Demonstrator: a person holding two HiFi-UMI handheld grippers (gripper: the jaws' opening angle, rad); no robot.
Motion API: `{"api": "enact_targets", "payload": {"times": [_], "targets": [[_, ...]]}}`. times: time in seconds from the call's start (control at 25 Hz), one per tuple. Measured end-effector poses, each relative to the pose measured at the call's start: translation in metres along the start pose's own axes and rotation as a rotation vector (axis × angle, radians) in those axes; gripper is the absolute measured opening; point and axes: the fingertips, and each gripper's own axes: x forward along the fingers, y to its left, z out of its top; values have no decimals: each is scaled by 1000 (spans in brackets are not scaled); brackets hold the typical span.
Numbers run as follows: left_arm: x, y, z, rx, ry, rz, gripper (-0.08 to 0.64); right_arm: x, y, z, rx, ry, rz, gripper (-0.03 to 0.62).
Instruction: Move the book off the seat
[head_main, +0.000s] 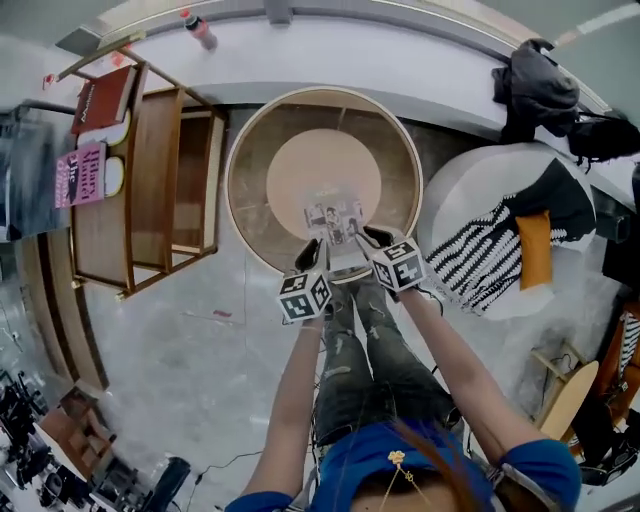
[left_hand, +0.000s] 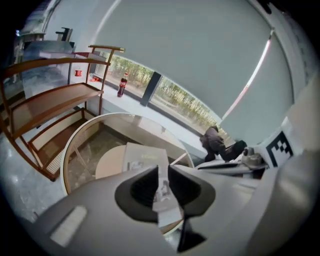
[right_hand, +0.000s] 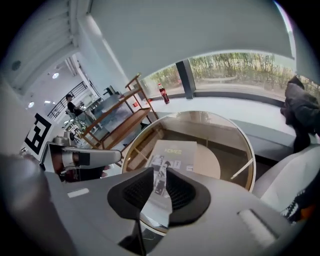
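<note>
Book (head_main: 335, 218) is held by its near edge over the near half of the round seat (head_main: 300, 160), cover up (a pale cover with small pictures). Left tool (head_main: 313, 252): jaws closed on the book's near left part, pads pressing the pages. Right tool (head_main: 367, 240): jaws closed likewise on the near right part. A wooden shelf (head_main: 150, 180) stands left of the seat, with a bottle (head_main: 198, 28) beyond it.

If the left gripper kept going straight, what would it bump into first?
The left gripper grips the book; past it, probably the round seat's pale cushion, though depth is unclear.
</note>
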Motion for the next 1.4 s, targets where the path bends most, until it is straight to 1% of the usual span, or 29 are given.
{"api": "enact_targets", "payload": {"times": [0.08, 0.12, 0.2, 0.28, 0.44, 0.6, 0.68, 0.84, 0.92, 1.0, 1.12, 1.24, 1.4], "targets": [[-31, -31, 15, -11, -31, -38, 16, -38, 24, 15, -7, -48, 24, 40], [-48, -48, 21, -19, -45, -64, 5, -59, 35, 22, -7, -73, 37, 21], [-69, -77, 46, -11, -95, -118, 2, -90, 49, 50, -26, -150, 57, 0], [-86, -100, 76, 30, -153, -152, 2, -115, 59, 82, -67, -225, 77, 0], [-146, -147, 91, 73, -218, -175, 2, -181, 92, 99, -154, -281, 104, 0], [-190, -175, 121, 125, -317, -175, 2, -233, 115, 138, -250, -408, 92, 0], [-213, -189, 125, 131, -357, -175, 2, -260, 129, 145, -275, -465, 97, 0], [-254, -213, 141, 134, -432, -198, 2, -303, 160, 159, -317, -551, 145, 0], [-270, -223, 150, 141, -466, -210, 2, -320, 173, 164, -350, -582, 158, 0], [-283, -231, 157, 144, -500, -219, 2, -331, 182, 166, -359, -602, 178, 0], [-295, -236, 165, 153, -546, -206, 2, -339, 191, 166, -366, -621, 199, 0], [-301, -238, 165, 178, -564, -184, 2, -344, 196, 164, -393, -623, 195, -1], [-307, -239, 163, 207, -581, -160, 2, -342, 207, 163, -428, -600, 228, -2]]}}
